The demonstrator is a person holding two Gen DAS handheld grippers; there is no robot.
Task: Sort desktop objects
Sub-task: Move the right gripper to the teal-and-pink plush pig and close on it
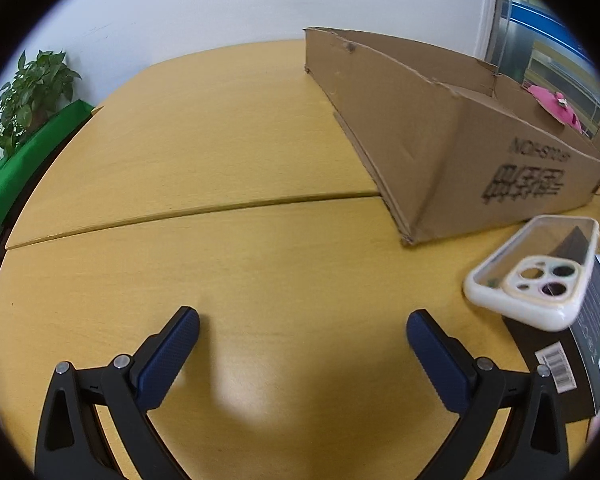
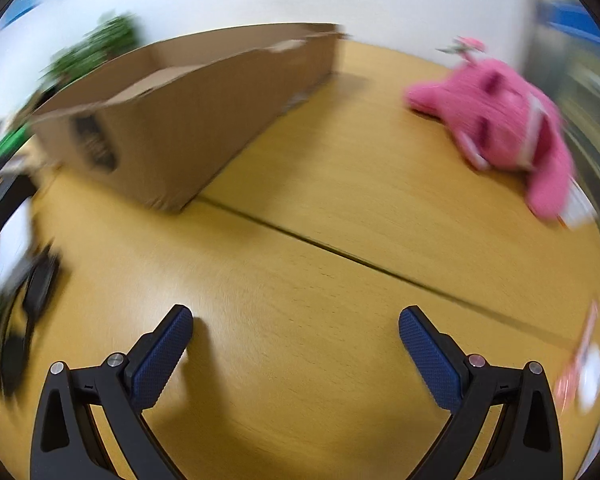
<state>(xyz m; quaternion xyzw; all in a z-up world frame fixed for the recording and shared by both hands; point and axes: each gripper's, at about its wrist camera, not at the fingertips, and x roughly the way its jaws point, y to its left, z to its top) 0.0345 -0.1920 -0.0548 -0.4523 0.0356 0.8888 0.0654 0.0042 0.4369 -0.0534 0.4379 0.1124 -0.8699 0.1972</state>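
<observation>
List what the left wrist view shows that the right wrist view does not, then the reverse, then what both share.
Only the left wrist view: a clear phone case lying on a dark barcoded box, sharply seen, and a green board at the table's far left.

Only the right wrist view: the whole pink plush toy, blurred by motion, lying on the table apart from the carton.

Both: the open cardboard box, the yellow table, a leafy plant, and open, empty tongs, left and right.
</observation>
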